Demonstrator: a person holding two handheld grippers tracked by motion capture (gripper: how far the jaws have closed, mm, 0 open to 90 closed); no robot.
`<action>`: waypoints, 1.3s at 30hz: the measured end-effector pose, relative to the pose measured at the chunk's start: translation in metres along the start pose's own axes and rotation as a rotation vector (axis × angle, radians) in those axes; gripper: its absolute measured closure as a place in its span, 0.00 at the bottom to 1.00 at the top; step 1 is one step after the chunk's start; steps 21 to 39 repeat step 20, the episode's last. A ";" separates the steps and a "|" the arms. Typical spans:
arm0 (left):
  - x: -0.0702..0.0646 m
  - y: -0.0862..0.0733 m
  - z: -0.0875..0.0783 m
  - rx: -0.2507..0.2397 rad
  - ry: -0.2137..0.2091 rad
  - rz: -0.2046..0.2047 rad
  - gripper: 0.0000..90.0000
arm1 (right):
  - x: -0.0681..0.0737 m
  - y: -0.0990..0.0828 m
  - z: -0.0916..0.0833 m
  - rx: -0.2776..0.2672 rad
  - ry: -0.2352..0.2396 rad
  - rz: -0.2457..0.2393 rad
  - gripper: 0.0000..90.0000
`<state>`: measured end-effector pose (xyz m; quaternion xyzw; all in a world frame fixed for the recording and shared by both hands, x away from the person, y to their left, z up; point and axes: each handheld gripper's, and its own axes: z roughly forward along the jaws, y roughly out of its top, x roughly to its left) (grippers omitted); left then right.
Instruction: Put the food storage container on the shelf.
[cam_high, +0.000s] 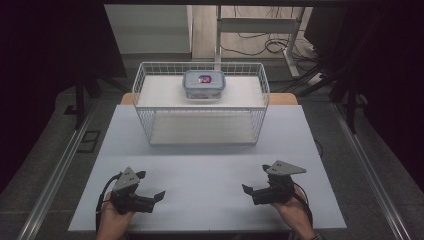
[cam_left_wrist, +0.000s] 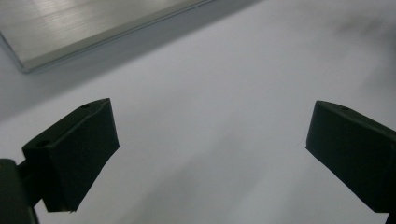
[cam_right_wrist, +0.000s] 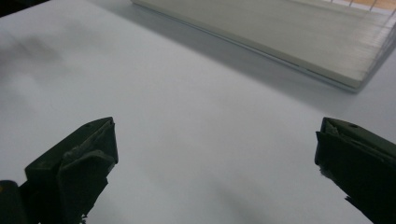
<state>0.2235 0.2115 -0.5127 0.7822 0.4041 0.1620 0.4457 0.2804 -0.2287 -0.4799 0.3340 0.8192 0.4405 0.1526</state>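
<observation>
Both grippers idle at the near edge of the table (cam_high: 210, 150): left gripper (cam_high: 149, 186) and right gripper (cam_high: 255, 178) each have jaws spread wide, nothing held. The lidded container (cam_high: 203, 83) sits on the upper shelf of the wire basket (cam_high: 145, 87), well apart from both. Likely risk: jaws clipping the basket's rim on the reach in, or a smooth lid slipping under an off-centre pinch.
</observation>
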 end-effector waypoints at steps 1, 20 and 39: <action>0.000 -0.002 -0.001 0.002 0.001 -0.006 0.02 | 0.000 -0.003 -0.001 0.000 -0.006 0.000 0.00; 0.012 -0.029 -0.001 0.095 -0.029 -0.090 0.02 | -0.001 -0.036 0.010 0.151 -0.043 -0.002 0.00; 0.012 -0.029 -0.001 0.095 -0.029 -0.090 0.02 | -0.001 -0.036 0.010 0.151 -0.043 -0.002 0.00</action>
